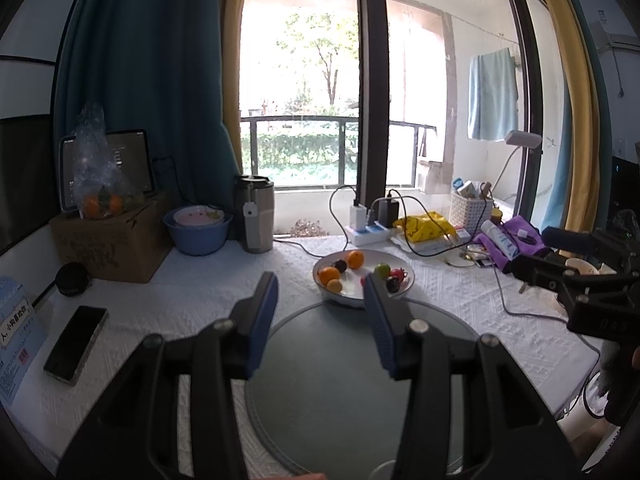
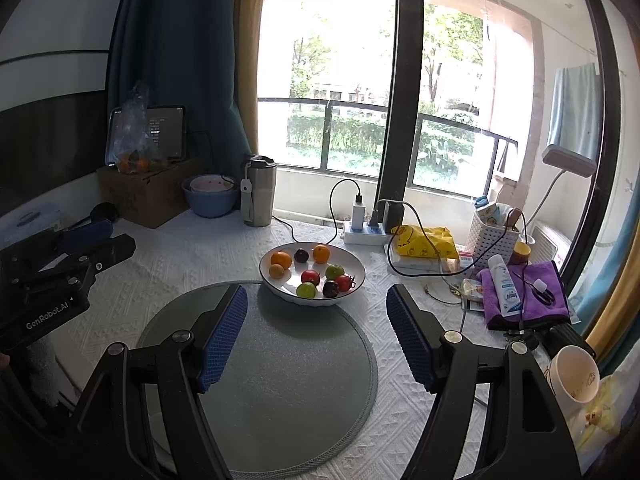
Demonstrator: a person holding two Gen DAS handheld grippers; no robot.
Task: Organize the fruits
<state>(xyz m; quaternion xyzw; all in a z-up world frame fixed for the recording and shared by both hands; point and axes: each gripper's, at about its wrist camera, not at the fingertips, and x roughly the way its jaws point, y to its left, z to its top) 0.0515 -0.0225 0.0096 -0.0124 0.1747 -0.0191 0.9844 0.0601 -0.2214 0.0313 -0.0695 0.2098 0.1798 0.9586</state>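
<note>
A white bowl [image 2: 352, 276] holds several fruits: oranges [image 2: 281, 259], dark plums [image 2: 301, 255], green fruits [image 2: 334, 270] and red tomatoes [image 2: 310, 277]. It stands at the far edge of a round grey mat [image 2: 280, 360] on a white tablecloth. My right gripper [image 2: 317, 292] hovers open over the mat just short of the bowl, with nothing between its blue pads [image 2: 222, 336]. My left gripper [image 1: 319, 278] is also open and empty above the mat [image 1: 340, 380], and the bowl [image 1: 344, 300] lies just beyond its tips. Each gripper shows at the edge of the other's view.
A phone [image 1: 76, 344] lies at the left. A cardboard box [image 1: 112, 240] with a bag of oranges [image 1: 100, 200], a blue basin [image 1: 198, 232] and a steel tumbler [image 1: 258, 216] stand behind. A power strip [image 2: 364, 234], cables, a yellow bag [image 2: 424, 242], a purple cloth [image 2: 536, 292] and a white cup [image 2: 574, 376] crowd the right.
</note>
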